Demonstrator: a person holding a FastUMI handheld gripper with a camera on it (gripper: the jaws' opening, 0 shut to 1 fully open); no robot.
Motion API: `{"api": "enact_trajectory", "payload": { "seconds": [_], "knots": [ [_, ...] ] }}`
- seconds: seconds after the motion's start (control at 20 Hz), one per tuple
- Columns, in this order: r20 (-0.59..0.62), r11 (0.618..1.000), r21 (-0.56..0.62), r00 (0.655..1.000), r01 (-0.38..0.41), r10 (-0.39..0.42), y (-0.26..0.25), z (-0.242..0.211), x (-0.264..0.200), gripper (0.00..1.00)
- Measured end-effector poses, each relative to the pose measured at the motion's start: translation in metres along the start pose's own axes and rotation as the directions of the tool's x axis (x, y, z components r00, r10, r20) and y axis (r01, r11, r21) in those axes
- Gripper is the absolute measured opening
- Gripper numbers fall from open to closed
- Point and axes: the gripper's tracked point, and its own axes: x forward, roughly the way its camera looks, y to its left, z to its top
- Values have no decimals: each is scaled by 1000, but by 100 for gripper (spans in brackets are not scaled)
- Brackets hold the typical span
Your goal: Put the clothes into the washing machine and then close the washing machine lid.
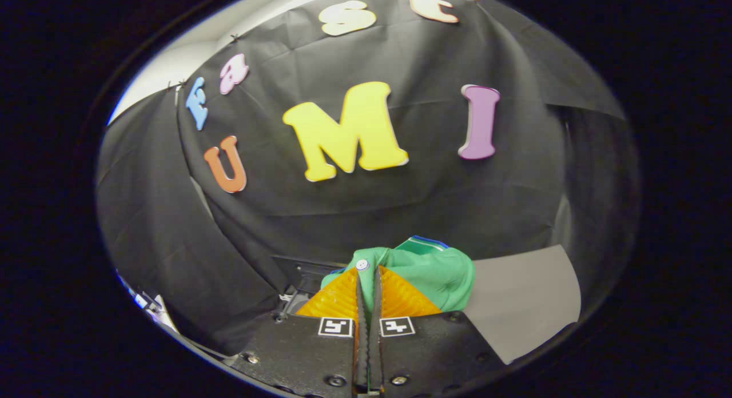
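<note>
The green cloth (440, 272) is pinched between the gripper (369, 272) fingers, which are pressed together on it, and is held up in front of the black wall. It is not yet put in. The lid must be closed afterwards.

Gripper (369, 283) at lower centre of frame, fingers nearly closed together with a fold of the garment (440, 272) pinched between them. Garment bunches just ahead of the fingertips and spills to their right. Flat sheet (526, 306) lies right of the garment, lower right of frame. Cloth wall (400, 203) stands behind everything, filling centre and upper frame.
</note>
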Motion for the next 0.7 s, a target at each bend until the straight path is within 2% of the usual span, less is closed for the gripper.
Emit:
{"api": "enact_trajectory", "payload": {
  "seconds": [0.25,0.4,0.55,0.7],
  "knots": [
    [-25,992,-67,994,-110,108,73,4,23,4],
    [-68,985,-53,984,-166,163,109,-10,46,5],
    [-101,981,-30,977,-190,186,138,-26,62,4],
    [-118,986,-19,979,-167,164,153,-41,80,5]
  ]
}}
